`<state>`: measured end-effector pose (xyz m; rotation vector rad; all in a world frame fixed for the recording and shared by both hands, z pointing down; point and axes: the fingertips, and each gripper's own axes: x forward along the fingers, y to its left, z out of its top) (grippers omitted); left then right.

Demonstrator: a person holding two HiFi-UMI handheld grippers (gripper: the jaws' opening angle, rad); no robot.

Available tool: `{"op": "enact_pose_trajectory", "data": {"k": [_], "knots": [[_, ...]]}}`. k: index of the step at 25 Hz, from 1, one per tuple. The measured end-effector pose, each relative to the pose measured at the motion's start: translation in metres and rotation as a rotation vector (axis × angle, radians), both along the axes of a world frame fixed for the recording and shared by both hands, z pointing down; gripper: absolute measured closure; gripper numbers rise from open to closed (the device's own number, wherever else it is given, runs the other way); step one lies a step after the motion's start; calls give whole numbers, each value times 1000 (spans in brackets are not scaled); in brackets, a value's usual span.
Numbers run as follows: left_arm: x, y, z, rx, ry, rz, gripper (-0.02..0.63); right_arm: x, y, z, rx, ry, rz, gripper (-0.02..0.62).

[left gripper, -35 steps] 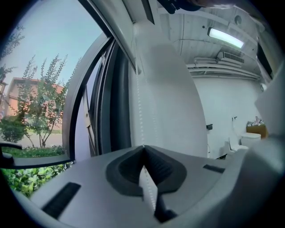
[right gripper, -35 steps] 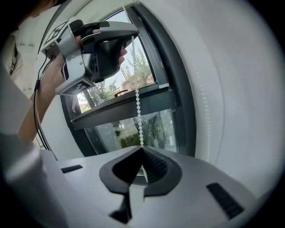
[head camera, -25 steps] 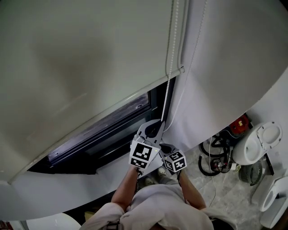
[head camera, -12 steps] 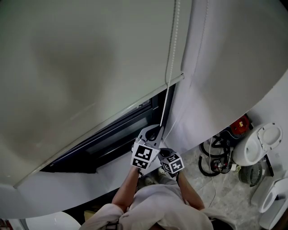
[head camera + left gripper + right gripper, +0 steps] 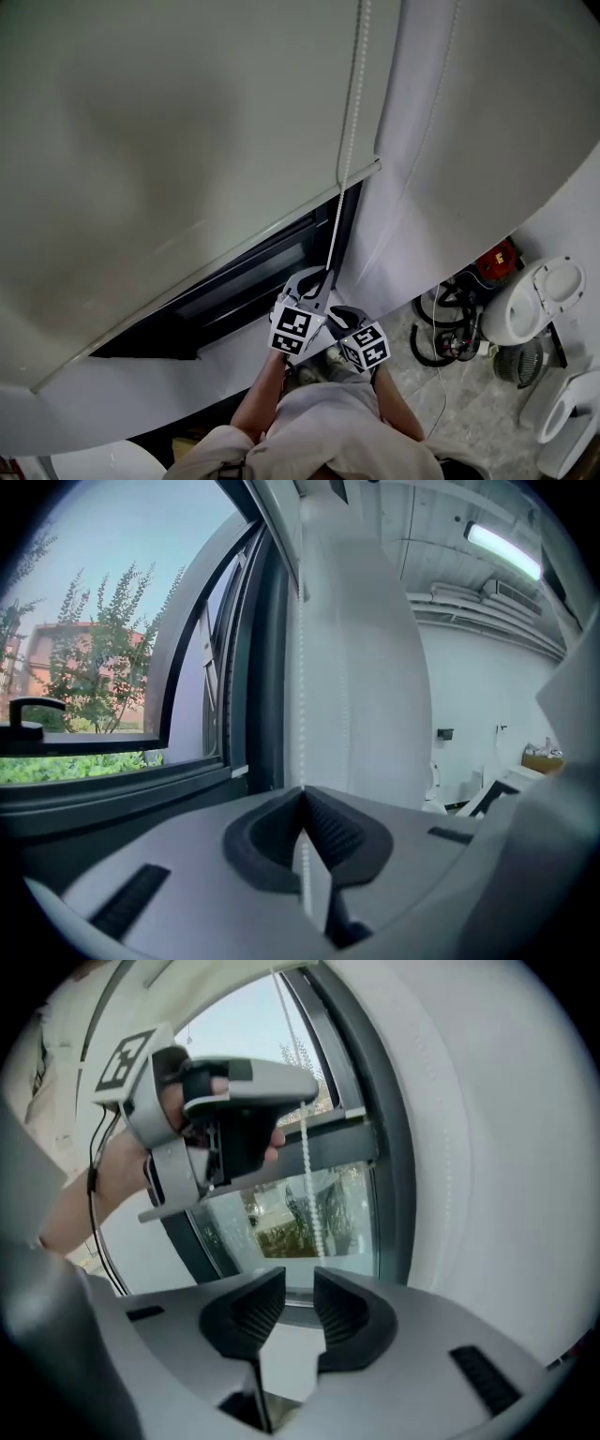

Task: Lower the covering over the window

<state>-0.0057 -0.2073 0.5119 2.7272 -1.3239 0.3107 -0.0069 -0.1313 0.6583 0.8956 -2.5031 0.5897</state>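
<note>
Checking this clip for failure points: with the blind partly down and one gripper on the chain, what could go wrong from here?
1. Only the left gripper is shut on the thin bead chain, which might slip through the pads.
2. The right gripper has just opened its jaws, with nothing between them. Its next grab could miss the chain, leaving the window partly uncovered.

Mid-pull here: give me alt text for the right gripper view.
The grey right gripper has just opened its jaws, with nothing between them. Ahead, the grey left gripper is clamped on the white bead chain hanging before the dark-framed window.
</note>
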Motion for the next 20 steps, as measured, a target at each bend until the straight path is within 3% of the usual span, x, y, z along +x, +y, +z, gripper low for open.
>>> {"op": "enact_pose_trajectory", "data": {"k": [7,14,20], "knots": [[-9,15,10,7,12,-8,592,17,-6,-103,225,-72,57,492],[-8,14,7,9,18,0,592,14,-24,-220,466,-115,40,492],[-7,12,8,12,26,11,592,3,-42,-276,599,-132,10,494]]}}
